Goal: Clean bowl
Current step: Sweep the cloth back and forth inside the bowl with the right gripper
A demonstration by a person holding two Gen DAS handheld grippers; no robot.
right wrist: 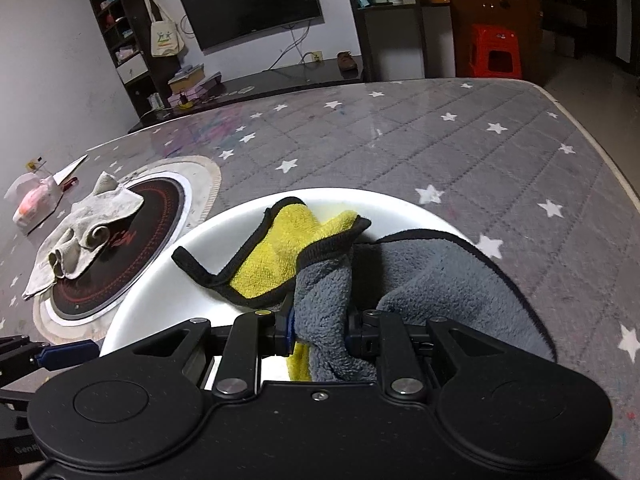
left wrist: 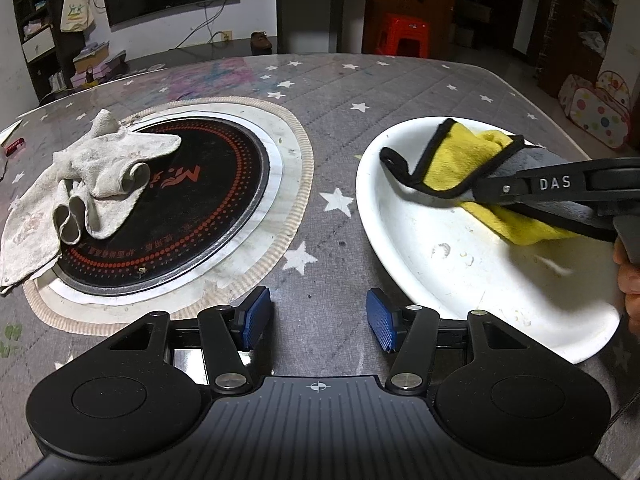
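A shallow white bowl (left wrist: 404, 240) (right wrist: 168, 280) lies on the grey star-patterned table, with small crumbs and smears on its inside. A yellow and grey cloth (left wrist: 460, 160) (right wrist: 276, 256) with black edging rests inside it. My right gripper (right wrist: 318, 330) is shut on the grey side of that cloth and holds it against the bowl; it enters the left wrist view from the right (left wrist: 492, 196). My left gripper (left wrist: 318, 320) hovers open over the table just left of the bowl's near rim, with nothing between its blue pads (left wrist: 256, 316).
A dirty white rag (left wrist: 92, 184) (right wrist: 84, 236) lies crumpled on a round black induction hob (left wrist: 192, 216) set into the table at the left. Small packets (right wrist: 36, 204) lie at the far left edge. The table's rounded edge (right wrist: 592, 136) runs along the right.
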